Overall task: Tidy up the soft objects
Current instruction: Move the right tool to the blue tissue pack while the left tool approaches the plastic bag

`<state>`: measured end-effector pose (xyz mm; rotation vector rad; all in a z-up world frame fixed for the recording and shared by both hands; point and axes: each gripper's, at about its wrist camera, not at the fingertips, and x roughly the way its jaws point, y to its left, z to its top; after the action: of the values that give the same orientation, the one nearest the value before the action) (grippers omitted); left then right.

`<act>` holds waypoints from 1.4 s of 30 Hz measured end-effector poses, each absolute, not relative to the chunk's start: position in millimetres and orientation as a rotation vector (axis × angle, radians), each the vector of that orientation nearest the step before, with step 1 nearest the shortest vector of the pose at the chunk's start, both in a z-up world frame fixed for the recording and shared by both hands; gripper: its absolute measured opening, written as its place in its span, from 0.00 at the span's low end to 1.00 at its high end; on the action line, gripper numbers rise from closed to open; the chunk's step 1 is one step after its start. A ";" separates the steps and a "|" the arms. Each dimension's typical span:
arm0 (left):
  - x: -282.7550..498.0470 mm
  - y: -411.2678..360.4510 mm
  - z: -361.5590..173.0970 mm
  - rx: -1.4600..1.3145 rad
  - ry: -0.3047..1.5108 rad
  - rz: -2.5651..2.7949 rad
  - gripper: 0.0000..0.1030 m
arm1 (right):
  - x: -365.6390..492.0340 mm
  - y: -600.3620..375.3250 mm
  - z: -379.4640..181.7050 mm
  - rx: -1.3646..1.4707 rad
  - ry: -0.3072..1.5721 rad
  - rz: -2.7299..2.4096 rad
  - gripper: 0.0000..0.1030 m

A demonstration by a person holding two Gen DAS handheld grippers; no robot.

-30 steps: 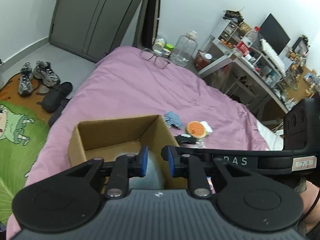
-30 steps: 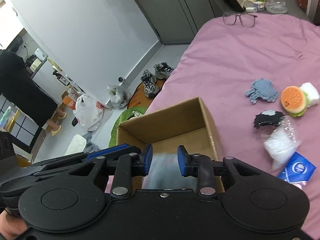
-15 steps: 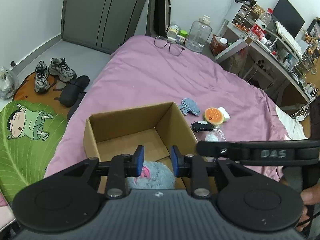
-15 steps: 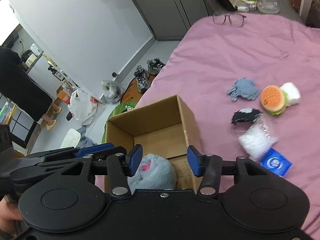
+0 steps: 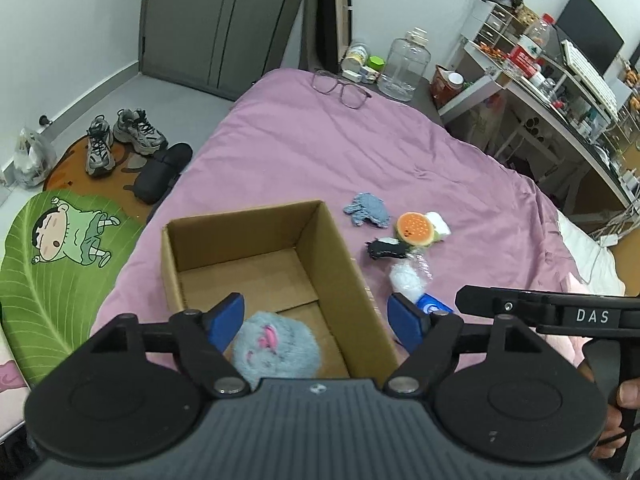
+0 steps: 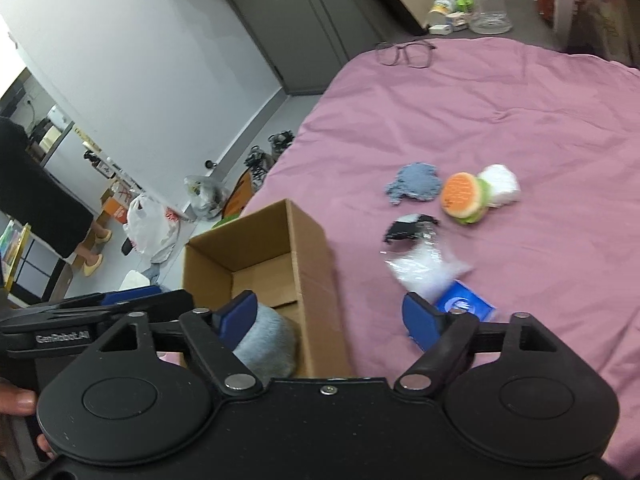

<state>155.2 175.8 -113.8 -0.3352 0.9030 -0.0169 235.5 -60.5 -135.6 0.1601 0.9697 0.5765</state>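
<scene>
A home bedroom: pink-covered bed (image 5: 360,152), shoes (image 5: 120,136), cluttered desk (image 5: 560,92).

box (image 5: 344,276) far half bare, bedspread (image 5: 304,160) beyond — open

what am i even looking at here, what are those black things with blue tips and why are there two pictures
Those black things are hand-held grippers, not a robot: a person holds one in each hand, and each carries a wide-angle camera looking forward along its two blue-padded fingers. So one picture is from the left gripper, the other from the right gripper.

Both look down at a bed with a purple cover. On it stands an open cardboard box with a fluffy grey plush toy inside. Both grippers' jaws have just been opening, and neither holds anything now; the plush lies loose in the box.

Still on the cover beside the box: a small blue-grey knitted piece, a burger-shaped toy, a white soft lump, a small black item, a clear bag and a blue packet. Glasses lie further away.
</scene>
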 end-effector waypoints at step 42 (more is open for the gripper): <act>196.0 50.7 -103.7 -0.193 1.016 -0.093 0.75 | 252.3 -178.4 -170.2 0.270 1.039 0.521 0.86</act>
<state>196.0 50.7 -103.7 -0.1929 1.0159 -0.0931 252.3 -178.4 -170.2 0.2699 1.0390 0.5210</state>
